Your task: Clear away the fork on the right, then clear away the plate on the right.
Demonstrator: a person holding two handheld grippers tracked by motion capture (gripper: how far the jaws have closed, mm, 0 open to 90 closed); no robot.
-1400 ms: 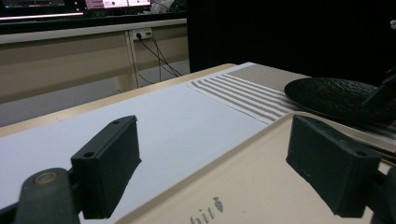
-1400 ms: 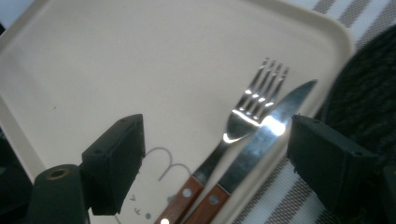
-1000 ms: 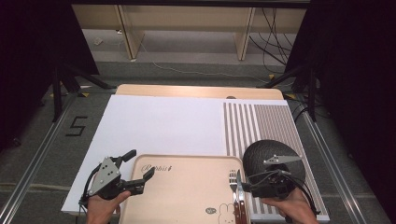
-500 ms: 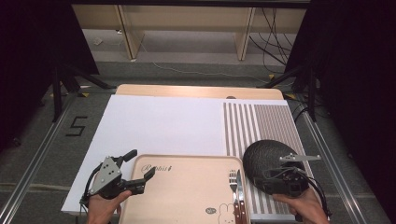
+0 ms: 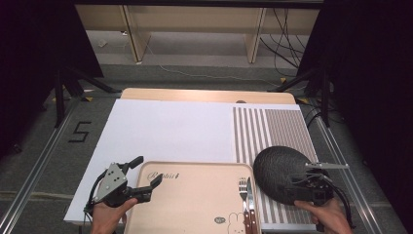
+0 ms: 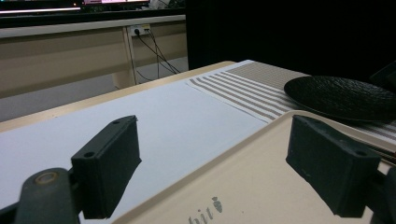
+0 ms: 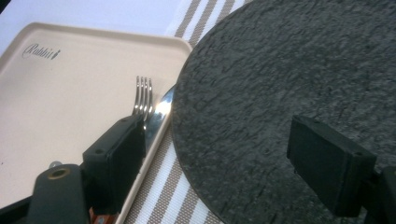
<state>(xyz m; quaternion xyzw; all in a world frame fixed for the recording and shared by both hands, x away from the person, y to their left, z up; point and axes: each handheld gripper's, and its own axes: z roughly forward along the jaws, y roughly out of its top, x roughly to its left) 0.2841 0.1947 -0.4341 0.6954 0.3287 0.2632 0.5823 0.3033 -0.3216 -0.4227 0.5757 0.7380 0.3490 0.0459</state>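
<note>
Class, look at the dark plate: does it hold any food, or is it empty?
Empty. The black plate shows bare textured surface; in the high view the right gripper covers part of it. The fork and knife lie on the tray.

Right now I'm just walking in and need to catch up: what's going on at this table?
A person holds a gripper in each hand. The left gripper, jaws open, straddles the left rim of the beige rectangular tray, which carries a metal fork and knife. The right gripper, also open, hovers over the round black textured plate on the striped placemat.
</note>
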